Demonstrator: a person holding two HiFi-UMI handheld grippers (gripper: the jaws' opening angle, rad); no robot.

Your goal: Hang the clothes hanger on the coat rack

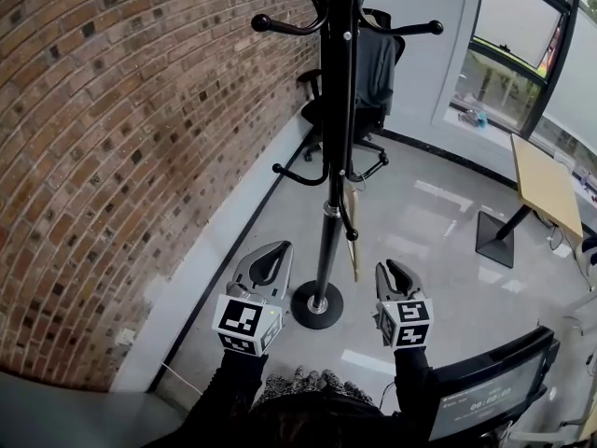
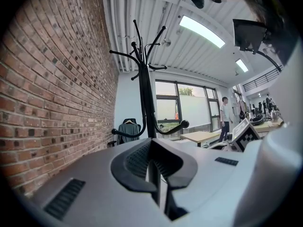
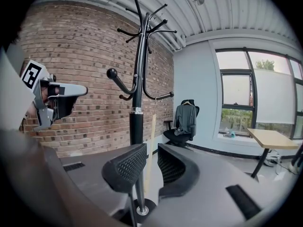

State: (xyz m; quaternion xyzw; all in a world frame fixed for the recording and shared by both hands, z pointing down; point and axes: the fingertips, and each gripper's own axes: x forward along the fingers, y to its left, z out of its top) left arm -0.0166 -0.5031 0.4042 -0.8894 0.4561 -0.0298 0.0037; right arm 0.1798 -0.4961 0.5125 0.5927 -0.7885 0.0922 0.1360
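Position: pale wooden clothes hanger [image 1: 353, 245] hung upright on black metal coat rack [image 1: 332, 157], nearer right gripper [image 1: 391, 268], which was part-open | left gripper [image 1: 279, 251] was closed | both empty

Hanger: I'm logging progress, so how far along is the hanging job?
Looks done: the wooden hanger hangs from a lower hook of the coat rack. Nothing in hand: left tool shut, right tool open, both empty. Nothing visibly left.
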